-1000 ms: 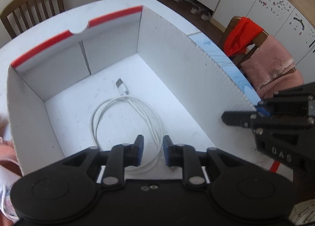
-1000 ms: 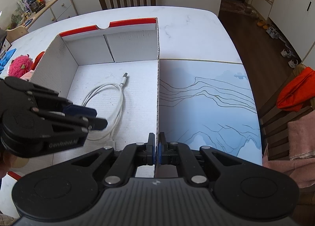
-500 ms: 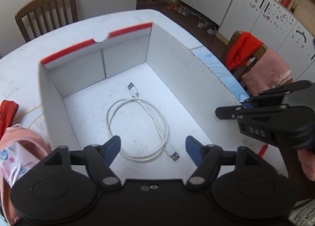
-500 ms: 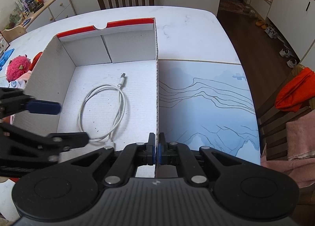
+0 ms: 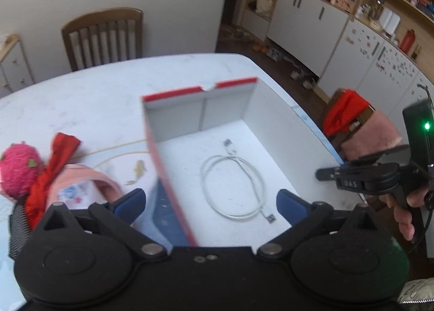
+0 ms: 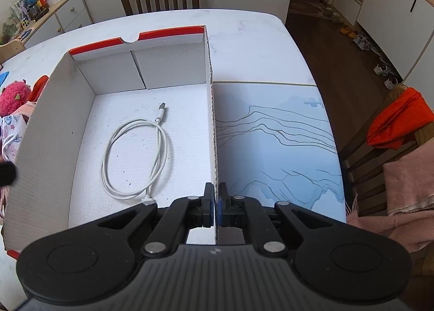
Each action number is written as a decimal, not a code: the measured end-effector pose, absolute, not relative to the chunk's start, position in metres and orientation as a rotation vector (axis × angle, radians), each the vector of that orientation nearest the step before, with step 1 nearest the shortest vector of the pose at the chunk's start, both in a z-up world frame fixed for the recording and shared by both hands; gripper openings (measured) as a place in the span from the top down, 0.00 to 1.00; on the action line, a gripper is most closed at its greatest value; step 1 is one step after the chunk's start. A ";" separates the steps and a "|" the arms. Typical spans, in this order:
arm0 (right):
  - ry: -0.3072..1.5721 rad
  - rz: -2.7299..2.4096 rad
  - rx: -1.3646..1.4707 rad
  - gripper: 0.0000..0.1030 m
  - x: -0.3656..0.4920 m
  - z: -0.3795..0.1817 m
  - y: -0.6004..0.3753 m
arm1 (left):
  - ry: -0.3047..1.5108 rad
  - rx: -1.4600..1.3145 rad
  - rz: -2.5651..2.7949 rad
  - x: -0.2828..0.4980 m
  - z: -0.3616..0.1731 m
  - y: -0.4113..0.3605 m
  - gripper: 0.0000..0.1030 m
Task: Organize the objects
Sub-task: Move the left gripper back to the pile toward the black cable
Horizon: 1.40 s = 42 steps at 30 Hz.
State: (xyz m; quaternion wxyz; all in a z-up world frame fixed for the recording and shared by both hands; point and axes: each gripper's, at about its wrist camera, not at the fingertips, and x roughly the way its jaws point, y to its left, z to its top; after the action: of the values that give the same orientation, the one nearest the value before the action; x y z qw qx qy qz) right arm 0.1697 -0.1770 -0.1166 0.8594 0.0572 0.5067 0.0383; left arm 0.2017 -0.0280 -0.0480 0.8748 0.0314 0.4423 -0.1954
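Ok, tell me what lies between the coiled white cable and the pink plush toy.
The box's left wall, red on the outside, stands between the white cable and the pink plush toy, with pink cloth beside the toy. The left wrist view shows it.

I see the box (image 6: 43, 132) open on top; its floor is bare around the coiled cable (image 6: 135, 156). Right gripper (image 6: 216, 205) is clamped on the right wall, blocking that edge. Soft toys (image 5: 19, 172) crowd the worktop (image 5: 81, 102) beside the left wall.
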 end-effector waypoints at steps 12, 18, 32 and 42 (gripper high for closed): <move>1.069 0.065 0.120 0.98 0.165 -0.114 -0.179 | 0.878 0.054 -0.222 0.189 -0.042 0.043 0.01; 1.072 0.059 0.122 0.98 0.163 -0.112 -0.179 | 0.898 0.055 -0.176 0.172 -0.059 0.065 0.01; 1.073 0.060 0.113 0.98 0.162 -0.111 -0.177 | 1.096 0.059 -0.127 0.126 -0.132 0.045 0.01; 1.077 0.076 0.105 0.98 0.164 -0.113 -0.178 | 1.207 -0.083 0.010 0.143 -0.154 0.054 0.04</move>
State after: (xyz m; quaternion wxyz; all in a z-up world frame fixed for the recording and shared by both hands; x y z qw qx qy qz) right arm 0.1641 -0.1781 -0.1132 0.8564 0.0500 0.5126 0.0361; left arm 0.1434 0.0539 -0.1543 0.8225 -0.0391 0.5674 0.0047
